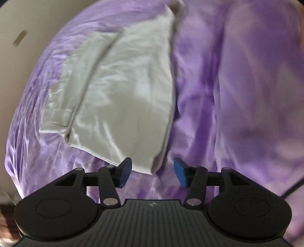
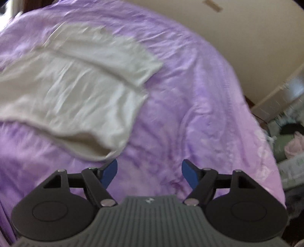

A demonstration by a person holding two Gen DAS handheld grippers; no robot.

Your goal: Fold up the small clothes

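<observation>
Here a purple sheet (image 1: 218,95) covers the bed, rumpled into long soft ridges, and a pale cream garment (image 1: 121,98) lies flat on it, already doubled over with one layer on another and a hemmed sleeve (image 1: 57,119) sticking out at the side. In the left wrist view the left gripper (image 1: 153,172) hangs just short of the garment's near corner, its jaws spread wide with nothing between the blue pads (image 1: 126,171); the cloth's edge sits right beyond the left-hand pad, and whether they touch I cannot tell. In the right wrist view the right gripper (image 2: 149,173) is likewise wide open and empty, over bare sheet (image 2: 190,95), with the garment (image 2: 76,91) ahead and to its left, its near edge curled up in a loose lip close to one blue pad (image 2: 108,172). Beyond the bed runs a cream wall (image 2: 247,38) with a small strip of tape (image 2: 212,5) on it. At the far right edge there is blurred clutter (image 2: 290,144), dark and pinkish shapes that are too smeared to name.
</observation>
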